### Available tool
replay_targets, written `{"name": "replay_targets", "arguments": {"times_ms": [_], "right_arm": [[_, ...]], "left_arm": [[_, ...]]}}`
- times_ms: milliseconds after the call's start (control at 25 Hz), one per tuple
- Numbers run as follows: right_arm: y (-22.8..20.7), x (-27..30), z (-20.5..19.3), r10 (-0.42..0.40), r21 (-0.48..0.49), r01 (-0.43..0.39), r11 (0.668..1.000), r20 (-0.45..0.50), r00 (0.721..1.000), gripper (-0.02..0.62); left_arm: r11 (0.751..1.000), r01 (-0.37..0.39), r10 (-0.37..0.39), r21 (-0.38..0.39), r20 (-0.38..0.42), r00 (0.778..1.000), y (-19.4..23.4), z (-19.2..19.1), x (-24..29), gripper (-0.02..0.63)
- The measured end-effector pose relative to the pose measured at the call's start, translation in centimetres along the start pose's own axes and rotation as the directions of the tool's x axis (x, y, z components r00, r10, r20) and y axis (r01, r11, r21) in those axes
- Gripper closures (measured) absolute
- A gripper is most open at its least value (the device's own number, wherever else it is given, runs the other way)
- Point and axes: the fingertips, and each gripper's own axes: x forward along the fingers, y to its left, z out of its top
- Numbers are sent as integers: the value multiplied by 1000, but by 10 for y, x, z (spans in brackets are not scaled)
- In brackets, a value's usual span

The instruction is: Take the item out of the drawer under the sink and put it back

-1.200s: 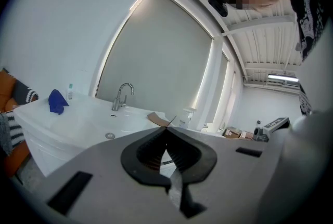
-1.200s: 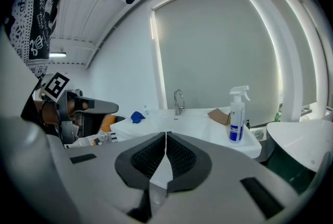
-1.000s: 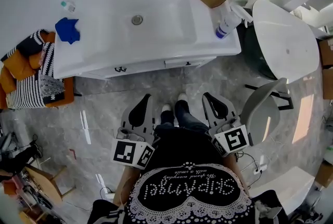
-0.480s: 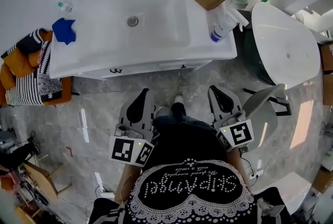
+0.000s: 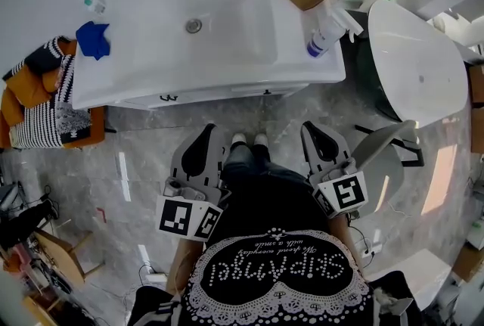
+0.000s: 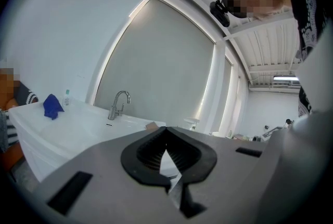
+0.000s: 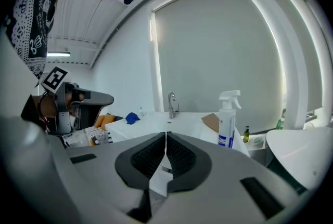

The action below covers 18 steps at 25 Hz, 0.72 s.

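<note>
Left gripper (image 5: 209, 131) and right gripper (image 5: 309, 128) each have jaws pressed together with nothing between; both sit at the person's waist, pointing toward the sink (image 5: 227, 22), well apart from it; drawer (image 5: 253, 91) under the sink is closed; item not visible; spray bottle (image 5: 325, 33) lies on the worktop (image 5: 128, 75).
</note>
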Motion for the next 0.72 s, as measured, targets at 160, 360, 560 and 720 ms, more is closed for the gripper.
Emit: {"name": "replay_targets", "arguments": {"times_ms": [160, 360, 560, 720], "right_arm": [[2, 2, 6, -19, 10, 19, 1000, 8, 1000, 575], [5, 8, 12, -31, 19, 31, 999, 13, 999, 575], [8, 15, 14, -30, 21, 30, 999, 11, 999, 575], [9, 22, 15, -27, 19, 27, 999, 19, 999, 575]], "left_arm": [[1000, 19, -19, 7, -6, 1000, 2, 7, 3, 601], [999, 36, -36, 13, -11, 999, 8, 15, 8, 601], [999, 41, -41, -4, -19, 999, 14, 16, 13, 601], [999, 41, -41, -14, -25, 999, 19, 16, 17, 601]]}}
